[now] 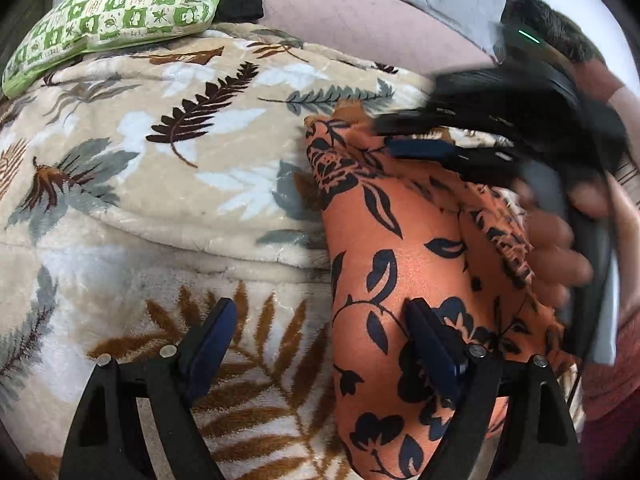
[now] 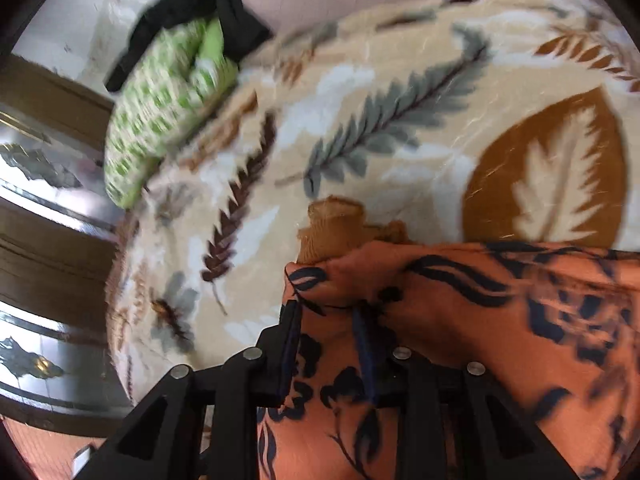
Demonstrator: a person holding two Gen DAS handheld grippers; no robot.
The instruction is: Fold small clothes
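Folding had barely begun: the orange floral garment (image 1: 400,264) lay bunched on the leaf-print blanket (image 1: 160,184). Your left gripper (image 1: 320,344) stood open at its edge; your right gripper (image 2: 328,344) seemingly pinched the cloth, though blur hid it.

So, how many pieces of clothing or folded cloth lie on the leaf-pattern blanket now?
3, perhaps more hidden. The orange floral garment lies at the near edge, with the right gripper closed on it. The green checked cloth sits at the far corner, the black cloth against it.
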